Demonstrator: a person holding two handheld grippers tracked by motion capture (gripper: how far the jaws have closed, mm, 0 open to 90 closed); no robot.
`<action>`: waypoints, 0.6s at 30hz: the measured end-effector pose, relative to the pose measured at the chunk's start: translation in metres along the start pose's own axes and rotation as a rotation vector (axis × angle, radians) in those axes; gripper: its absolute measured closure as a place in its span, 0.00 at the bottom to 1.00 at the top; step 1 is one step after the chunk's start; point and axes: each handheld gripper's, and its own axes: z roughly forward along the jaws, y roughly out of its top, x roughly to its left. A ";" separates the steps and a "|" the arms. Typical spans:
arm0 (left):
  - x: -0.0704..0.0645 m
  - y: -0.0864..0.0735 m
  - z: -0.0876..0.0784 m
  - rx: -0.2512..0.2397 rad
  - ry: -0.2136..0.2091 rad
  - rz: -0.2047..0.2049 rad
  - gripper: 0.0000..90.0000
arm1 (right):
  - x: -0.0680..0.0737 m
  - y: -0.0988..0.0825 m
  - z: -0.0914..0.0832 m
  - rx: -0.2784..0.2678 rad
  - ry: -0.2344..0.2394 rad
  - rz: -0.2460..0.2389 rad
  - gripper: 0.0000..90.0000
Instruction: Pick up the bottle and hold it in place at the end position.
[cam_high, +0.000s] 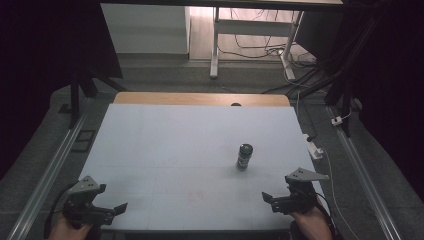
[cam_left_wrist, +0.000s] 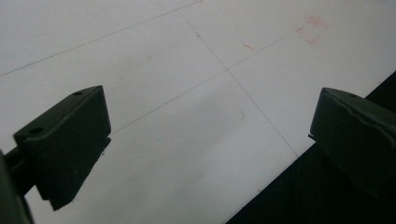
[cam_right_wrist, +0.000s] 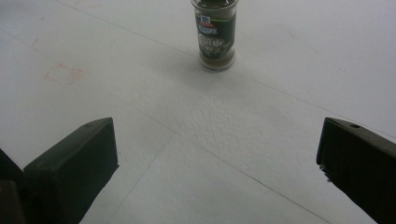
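Care suits this reach: right gripper (cam_high: 274, 200), jaws wide apart and empty, should straddle the upright green-labelled glass spice jar (cam_right_wrist: 215, 35) squarely.

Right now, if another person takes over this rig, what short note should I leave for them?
Left gripper: jaws open, holding nothing, at the near left edge of the table.
Right gripper: jaws open, holding nothing, at the near right edge, pointed toward the spice jar.
Spice jar: upright on the table, right of centre, ahead of the right gripper, touched by neither.
Done: no grasp yet.
Left: probably reach with the right gripper, close on the jar and move it.
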 end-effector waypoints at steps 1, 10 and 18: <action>0.000 0.000 0.000 0.000 0.000 0.000 0.00 | 0.000 0.001 0.001 0.002 0.000 -0.005 0.00; 0.000 0.000 0.000 0.000 -0.002 -0.001 0.00 | 0.002 0.007 0.009 -0.010 0.046 -0.036 0.00; 0.001 0.000 0.000 -0.002 -0.005 -0.003 0.00 | 0.000 0.012 0.019 -0.023 0.079 -0.035 0.00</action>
